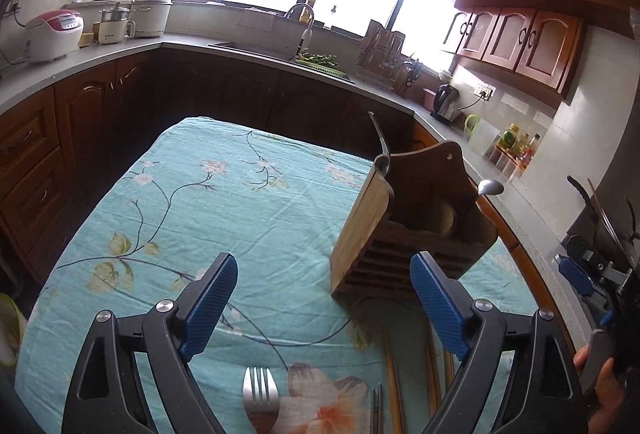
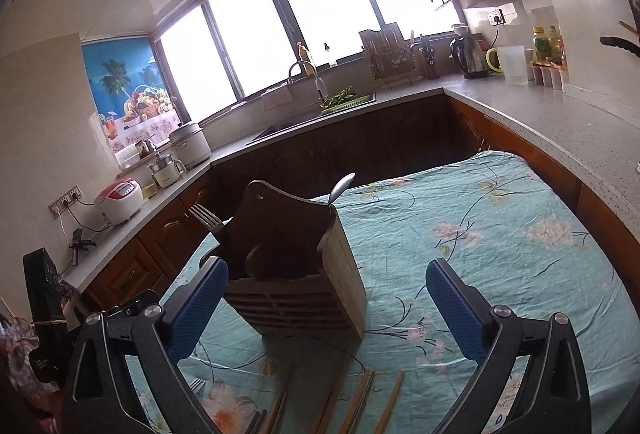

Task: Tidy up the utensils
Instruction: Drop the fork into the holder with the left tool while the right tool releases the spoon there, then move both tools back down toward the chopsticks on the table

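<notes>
Table: a teal flowered cloth (image 1: 248,194) covers it, with kitchen counters on three sides and the work laid out on the near half.

Holder: a wooden utensil holder (image 1: 360,230) stands upright on the cloth, ahead of both grippers; the left wrist view has it to the right of centre, the right wrist view to the left.

Already stowed: a fork in the holder (image 2: 204,215) stands tines up on one side and a spoon in the holder (image 2: 342,187) stands bowl up on the other, so judging by that, the sorting is begun but far from finished.

Left gripper (image 1: 324,308): jaws spread wide and empty, nothing between the blue pads, hovering over the near edge of the cloth.

Right gripper (image 2: 326,314): also wide open and empty; the holder sits beyond the gap, untouched.

Loose chopsticks (image 2: 360,400): several wooden ones — plus what look like darker or metal ones — lie scattered on the cloth in front of the holder, below the right gripper.

Loose fork (image 1: 261,394): flat on the cloth between the left gripper's arms, tines pointing away.

Left to do: the loose fork and all the chopsticks, it seems — most of the job.
</notes>
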`<act>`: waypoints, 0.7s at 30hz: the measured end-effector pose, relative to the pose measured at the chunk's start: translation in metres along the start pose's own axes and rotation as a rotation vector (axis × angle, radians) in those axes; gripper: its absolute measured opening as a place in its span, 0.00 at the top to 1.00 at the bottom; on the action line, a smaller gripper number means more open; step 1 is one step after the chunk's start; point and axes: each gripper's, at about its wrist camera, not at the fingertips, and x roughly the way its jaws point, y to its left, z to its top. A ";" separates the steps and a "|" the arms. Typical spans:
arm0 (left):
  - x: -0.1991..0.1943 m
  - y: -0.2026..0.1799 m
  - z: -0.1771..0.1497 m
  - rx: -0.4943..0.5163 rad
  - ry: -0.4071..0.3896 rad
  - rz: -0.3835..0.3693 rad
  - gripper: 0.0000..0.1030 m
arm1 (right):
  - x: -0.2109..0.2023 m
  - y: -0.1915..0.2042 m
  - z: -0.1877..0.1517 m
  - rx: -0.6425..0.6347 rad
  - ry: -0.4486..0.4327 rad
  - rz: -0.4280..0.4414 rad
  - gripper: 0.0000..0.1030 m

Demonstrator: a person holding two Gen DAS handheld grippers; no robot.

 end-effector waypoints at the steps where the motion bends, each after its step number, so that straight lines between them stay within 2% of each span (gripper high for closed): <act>1: -0.007 0.002 -0.004 -0.001 0.003 -0.001 0.13 | -0.005 0.002 -0.004 0.002 0.000 0.004 0.02; 6: -0.036 0.002 -0.023 -0.006 0.040 -0.018 0.13 | -0.031 0.001 -0.027 0.010 -0.005 0.016 0.02; 14: -0.075 -0.007 -0.046 0.041 0.057 -0.017 0.11 | -0.063 0.003 -0.062 -0.035 0.011 -0.028 0.02; 21: -0.081 -0.008 -0.065 0.050 0.109 -0.013 0.10 | -0.075 0.005 -0.094 -0.071 0.061 -0.053 0.01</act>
